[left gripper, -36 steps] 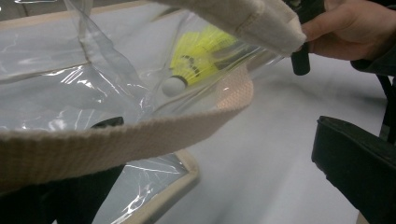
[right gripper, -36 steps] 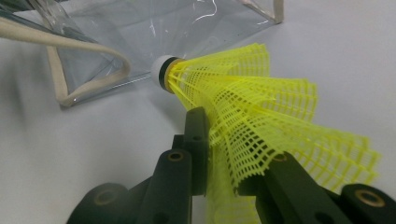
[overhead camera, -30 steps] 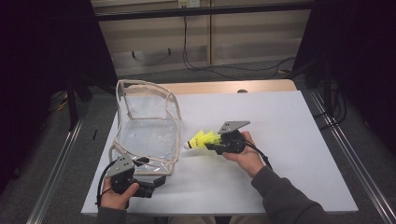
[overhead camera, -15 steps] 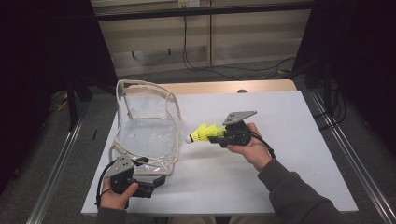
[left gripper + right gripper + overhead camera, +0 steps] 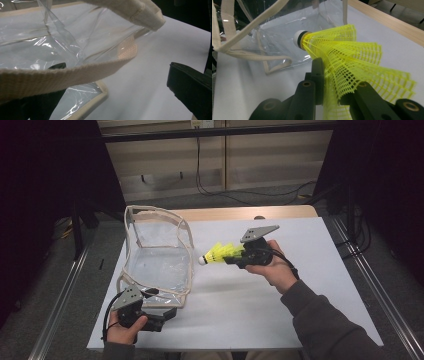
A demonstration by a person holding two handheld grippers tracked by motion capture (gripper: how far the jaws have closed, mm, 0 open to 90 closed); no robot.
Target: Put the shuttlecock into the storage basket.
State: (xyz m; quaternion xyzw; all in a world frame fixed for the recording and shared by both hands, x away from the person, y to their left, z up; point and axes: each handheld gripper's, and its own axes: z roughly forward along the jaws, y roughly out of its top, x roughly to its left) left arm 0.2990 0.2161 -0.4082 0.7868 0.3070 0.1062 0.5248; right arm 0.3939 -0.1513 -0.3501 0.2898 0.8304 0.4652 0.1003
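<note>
A yellow mesh shuttlecock [image 5: 218, 254] with a white cork tip is held by its skirt in my right gripper [image 5: 231, 259], above the white table and just right of the bag. The cork points left toward the bag. In the right gripper view the black jaws pinch the shuttlecock [image 5: 342, 57] skirt. A clear plastic bag [image 5: 189, 245] with beige trim and straps stands open at the table's left. My left gripper [image 5: 167, 314] rests at the bag's near corner. Its jaws stand wide apart, with a beige strap [image 5: 62, 75] and the bag's trimmed corner lying between them.
A white sheet [image 5: 300, 310] covers the table, with bare room to the right and front of the bag. A wooden edge [image 5: 280, 212] runs along the far side. Metal rails [image 5: 370, 285] flank the table, and cables lie on the floor behind.
My right hand has lifted the shuttlecock higher off the table, its cork still toward the bag. The left hand and the bag have stayed put.
</note>
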